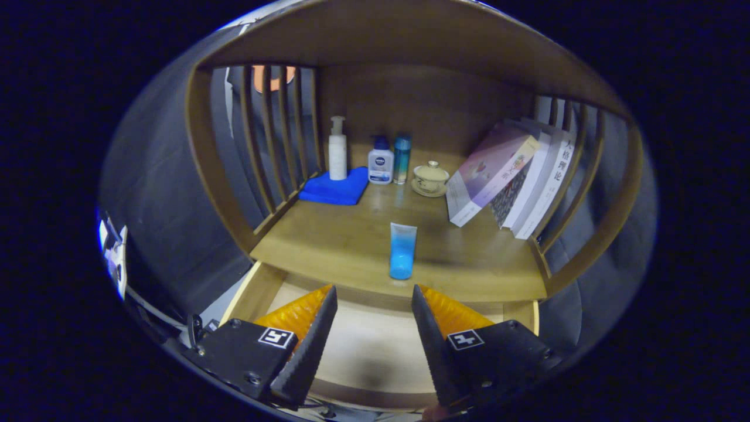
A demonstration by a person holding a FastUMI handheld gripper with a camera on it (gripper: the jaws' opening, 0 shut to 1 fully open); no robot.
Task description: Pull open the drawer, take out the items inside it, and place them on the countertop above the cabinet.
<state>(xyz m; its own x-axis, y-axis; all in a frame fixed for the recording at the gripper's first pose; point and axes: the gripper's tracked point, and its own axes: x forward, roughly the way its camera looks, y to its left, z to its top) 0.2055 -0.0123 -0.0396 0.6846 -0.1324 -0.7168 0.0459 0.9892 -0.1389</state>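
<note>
The gripper (374, 296) is hovering over the pulled-out drawer (375, 351), its fingers spread apart and holding nothing. Below them the drawer's pale bottom is showing bare. Just ahead of the fingers, a blue tube (402, 251) is standing upright near the front edge of the countertop (328, 240). Farther back on the left a white pump bottle (337, 149) is sitting on a folded blue cloth (337, 189). A small white bottle (380, 161), a teal bottle (402, 158) and a lidded cup (430, 177) are lining up toward the right. Books (515, 181) are leaning against the right slats.
</note>
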